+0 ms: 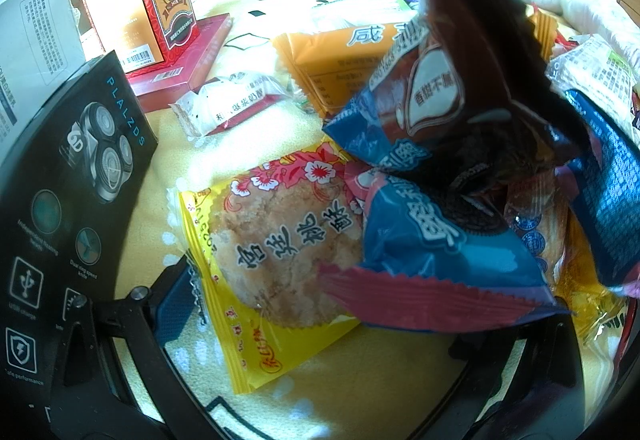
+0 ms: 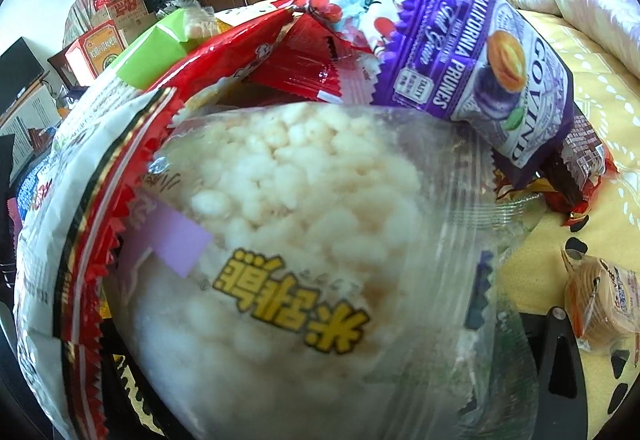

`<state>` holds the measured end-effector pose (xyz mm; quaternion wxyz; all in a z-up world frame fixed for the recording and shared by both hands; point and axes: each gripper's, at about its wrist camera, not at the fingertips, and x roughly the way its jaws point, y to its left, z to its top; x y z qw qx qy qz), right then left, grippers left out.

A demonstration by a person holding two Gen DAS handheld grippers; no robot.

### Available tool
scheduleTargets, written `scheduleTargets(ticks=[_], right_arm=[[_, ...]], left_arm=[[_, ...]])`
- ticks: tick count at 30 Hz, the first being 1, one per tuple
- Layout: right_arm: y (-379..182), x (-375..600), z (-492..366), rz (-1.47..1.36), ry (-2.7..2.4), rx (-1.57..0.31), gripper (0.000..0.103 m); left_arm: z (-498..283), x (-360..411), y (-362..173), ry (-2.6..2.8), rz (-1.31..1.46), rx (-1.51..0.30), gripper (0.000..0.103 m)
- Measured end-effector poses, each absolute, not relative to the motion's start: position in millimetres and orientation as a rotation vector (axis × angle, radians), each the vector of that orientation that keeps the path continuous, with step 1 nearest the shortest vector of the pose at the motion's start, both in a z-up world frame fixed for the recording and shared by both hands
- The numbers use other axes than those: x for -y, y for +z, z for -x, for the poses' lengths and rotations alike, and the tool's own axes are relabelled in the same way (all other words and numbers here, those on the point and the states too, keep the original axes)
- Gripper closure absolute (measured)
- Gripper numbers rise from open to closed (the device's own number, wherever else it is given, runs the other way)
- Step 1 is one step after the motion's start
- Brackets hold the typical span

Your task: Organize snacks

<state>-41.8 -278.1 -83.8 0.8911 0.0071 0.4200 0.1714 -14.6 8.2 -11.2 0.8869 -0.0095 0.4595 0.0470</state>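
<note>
Rice cracker bag (image 2: 280, 240) is lying right against the right fingers (image 2: 560, 352), filling their gap, long axis pointing away; grip state unclear. Peach cake packet (image 1: 280, 240) is sitting between the open left fingers (image 1: 180, 304) on the bed.

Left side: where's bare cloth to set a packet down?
Bare yellow cloth lies between the black shaver box, the white-wrapped cake and the yellow walnut-cookie packet. Another strip runs below that packet. To the right, the blue cookie packets pile up, crowded.
</note>
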Motion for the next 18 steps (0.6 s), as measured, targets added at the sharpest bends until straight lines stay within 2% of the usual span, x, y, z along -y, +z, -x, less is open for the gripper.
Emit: scheduleTargets(ticks=[18], right_arm=[[-85.0, 252.5, 48.0, 0.022, 0.333, -0.877, 0.000]], left_arm=[[14.8, -8.0, -11.0, 0.098, 0.020, -0.955, 0.000]])
